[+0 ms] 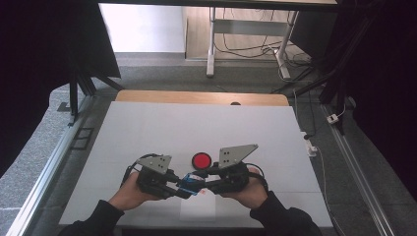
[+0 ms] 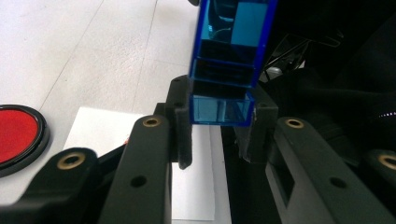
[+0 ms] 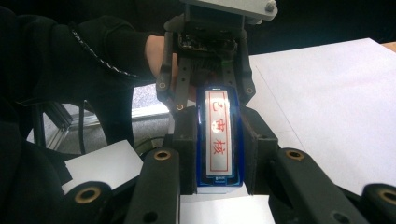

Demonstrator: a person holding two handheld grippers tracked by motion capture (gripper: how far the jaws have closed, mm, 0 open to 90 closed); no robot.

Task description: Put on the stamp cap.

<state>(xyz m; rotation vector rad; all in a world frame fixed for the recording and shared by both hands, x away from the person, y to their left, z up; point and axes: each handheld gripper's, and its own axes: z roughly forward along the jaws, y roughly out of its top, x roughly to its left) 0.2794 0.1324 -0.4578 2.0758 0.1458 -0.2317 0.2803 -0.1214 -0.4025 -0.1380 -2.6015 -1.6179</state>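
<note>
- Two grippers are on the same blue stamp (image 1: 189,186), one at each end, held just above the white table (image 1: 147,132) near the person's edge.
- Left gripper (image 1: 180,189) is in the person's left hand (image 1: 129,194). In the left gripper view its jaws are pinched on the end of the blue stamp (image 2: 223,108), pads pressed flat on both sides. The body looks see-through blue with darker bands across it, and it runs away from the camera toward the other gripper.
- Right gripper (image 1: 200,184), in the right hand (image 1: 253,191), is clamped on the opposite end. In the right gripper view the blue stamp (image 3: 218,140) sits snug between the two black jaws, showing a white face with red characters inside a red border.
- In that same view you can see the left gripper (image 3: 210,100) farther off, biting the far end, with a dark sleeve (image 3: 70,60) behind it.
- Red ink pad (image 1: 201,160), round with a black rim, sits on the table just beyond the grippers, between the two grey plates. It's apart from the stamp, not touching. Left gripper view catches the ink pad (image 2: 16,135) at its left edge.
- White paper sheet (image 1: 197,209) lies flat on the table right under the stamp and the jaws, close to the front edge. Same sheet (image 2: 107,128) peeks out below the left jaws.
</note>
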